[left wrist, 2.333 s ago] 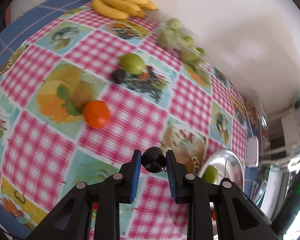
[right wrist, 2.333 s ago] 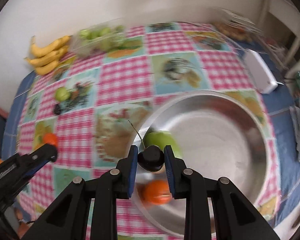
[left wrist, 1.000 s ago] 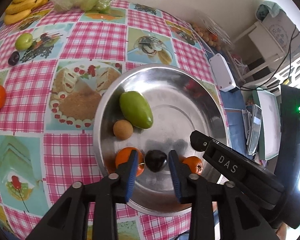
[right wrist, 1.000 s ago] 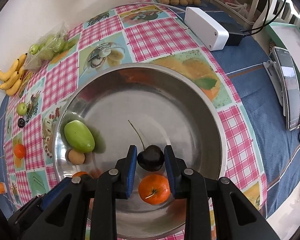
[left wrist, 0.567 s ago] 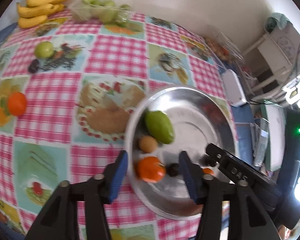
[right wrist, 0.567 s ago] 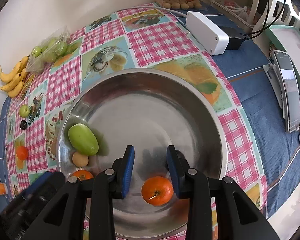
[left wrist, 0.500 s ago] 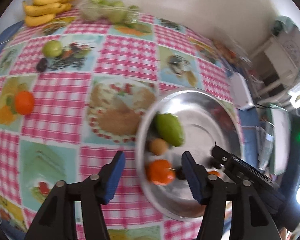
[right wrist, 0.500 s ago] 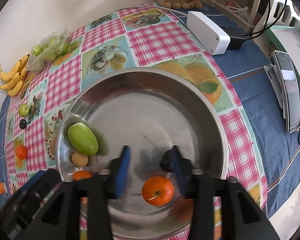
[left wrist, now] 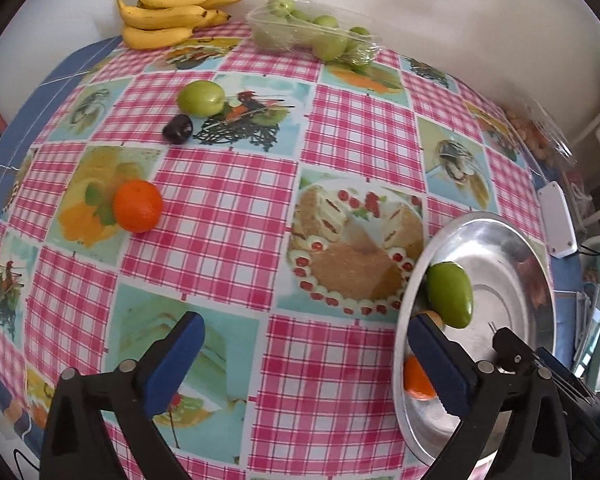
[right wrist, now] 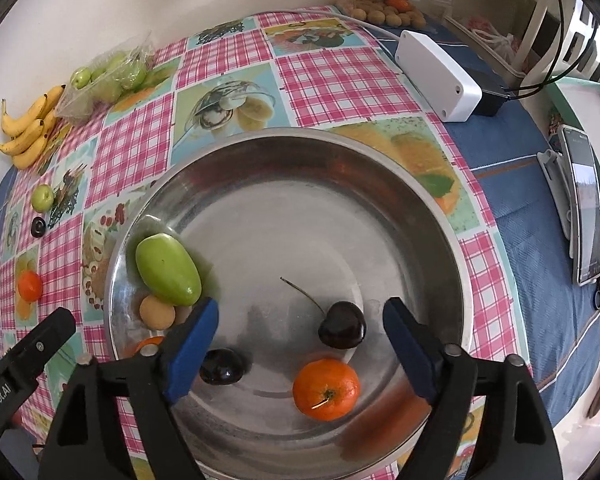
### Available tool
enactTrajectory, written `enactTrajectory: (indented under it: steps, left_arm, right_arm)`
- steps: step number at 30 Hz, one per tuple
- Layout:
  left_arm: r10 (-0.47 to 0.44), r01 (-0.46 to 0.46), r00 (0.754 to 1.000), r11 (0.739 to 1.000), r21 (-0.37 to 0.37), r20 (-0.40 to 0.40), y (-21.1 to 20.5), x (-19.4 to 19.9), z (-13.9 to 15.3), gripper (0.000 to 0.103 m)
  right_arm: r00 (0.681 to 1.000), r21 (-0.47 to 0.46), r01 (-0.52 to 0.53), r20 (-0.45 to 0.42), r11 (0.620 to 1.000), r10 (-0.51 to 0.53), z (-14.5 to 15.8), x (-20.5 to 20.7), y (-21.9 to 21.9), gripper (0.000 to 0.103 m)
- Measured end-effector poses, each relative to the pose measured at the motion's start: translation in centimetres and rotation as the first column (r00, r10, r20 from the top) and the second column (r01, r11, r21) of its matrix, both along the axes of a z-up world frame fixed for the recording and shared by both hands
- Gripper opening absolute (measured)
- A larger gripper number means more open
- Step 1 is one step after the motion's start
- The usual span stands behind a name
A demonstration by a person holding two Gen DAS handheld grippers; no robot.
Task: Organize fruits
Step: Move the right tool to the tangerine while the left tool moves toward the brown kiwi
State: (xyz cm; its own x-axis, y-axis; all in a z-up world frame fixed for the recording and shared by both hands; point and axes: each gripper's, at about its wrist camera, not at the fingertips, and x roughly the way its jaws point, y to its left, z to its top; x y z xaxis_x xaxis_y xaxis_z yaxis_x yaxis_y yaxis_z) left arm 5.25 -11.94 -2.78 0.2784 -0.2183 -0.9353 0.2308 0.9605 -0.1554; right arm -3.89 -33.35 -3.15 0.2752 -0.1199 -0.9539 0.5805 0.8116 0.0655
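A metal bowl [right wrist: 380, 168] holds a green mango [right wrist: 167, 269], a small tan fruit [right wrist: 156, 312], two oranges [right wrist: 326, 389], a stemmed cherry [right wrist: 342, 330] and a second dark cherry [right wrist: 221, 366]. My right gripper [right wrist: 300, 352] is open and empty above the bowl. My left gripper [left wrist: 306, 356] is open and empty over the checked tablecloth, left of the bowl [left wrist: 500, 236]. On the cloth lie an orange [left wrist: 137, 206], a dark cherry [left wrist: 177, 129] and a green fruit [left wrist: 201, 98].
Bananas [left wrist: 168, 12] and a clear pack of green fruits [left wrist: 312, 36] lie by the far wall. A white box [right wrist: 438, 74], a phone [right wrist: 584, 204] and a pack of small fruits [right wrist: 384, 10] lie to the right of the bowl.
Both grippers have opened and let their cherries drop into the bowl. The left gripper has swung left, away from the bowl, over the cloth.
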Motion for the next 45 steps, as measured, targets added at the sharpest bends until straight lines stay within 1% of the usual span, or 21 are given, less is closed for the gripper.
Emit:
enactTrajectory:
  steps: [3,4,5,7,13,22,26,32,36,39,41,45]
  left_arm:
    - [0.007,-0.007,1.0,1.0,0.022,0.016,0.0,0.0,0.1,0.103]
    - [0.008,-0.009,1.0,0.999,0.031,0.022,-0.1,0.2,0.0,0.103]
    - [0.01,-0.011,1.0,0.999,0.037,0.028,-0.1,0.2,0.0,0.103]
    - [0.011,-0.013,0.999,0.999,0.046,0.03,0.1,0.2,-0.1,0.103]
    - [0.011,-0.013,0.999,0.999,0.045,0.03,0.3,0.4,-0.2,0.103]
    - [-0.01,0.008,0.999,0.999,0.041,0.043,0.2,0.6,0.3,0.103]
    - [-0.008,0.002,0.995,0.998,0.058,0.098,0.5,0.8,1.4,0.103]
    - [-0.031,0.017,0.985,0.996,0.089,0.167,1.3,1.7,3.0,0.103]
    - [-0.081,0.05,0.969,0.989,0.136,0.235,1.7,2.0,4.5,0.103]
    - [-0.095,0.05,0.956,0.985,0.166,0.278,2.5,2.4,5.4,0.103]
    - [-0.088,0.041,0.955,0.985,0.168,0.284,3.4,2.8,5.7,0.103]
    - [-0.035,-0.003,0.966,0.989,0.147,0.256,6.2,4.4,5.5,0.103]
  right_arm:
    - [1.0,-0.008,-0.005,0.006,1.0,0.006,0.1,0.1,0.0,0.086]
    - [1.0,-0.014,-0.008,0.011,1.0,0.008,0.2,0.1,0.1,0.09]
    - [1.0,-0.018,-0.011,0.014,1.0,0.011,0.2,0.1,0.1,0.098]
    - [1.0,-0.03,-0.016,0.02,0.999,0.017,0.3,0.1,0.1,0.101]
    - [1.0,-0.027,-0.019,0.014,0.999,0.02,0.1,0.2,0.1,0.101]
    - [0.999,-0.02,-0.021,0.034,1.0,0.022,0.4,0.3,0.7,0.101]
    - [0.998,-0.027,-0.043,0.035,0.999,0.044,0.9,0.8,1.8,0.101]
    - [0.996,0.0,-0.05,0.079,0.999,0.05,2.4,1.5,3.7,0.101]
    - [0.994,0.0,-0.053,0.094,0.999,0.053,3.0,2.2,5.3,0.101]
    - [0.993,0.011,-0.055,0.1,0.998,0.054,3.1,3.0,6.4,0.101]
    - [0.993,0.018,-0.058,0.102,0.998,0.055,3.1,3.6,7.3,0.101]
    - [0.991,0.023,-0.084,0.104,0.996,0.081,3.1,4.7,9.2,0.101]
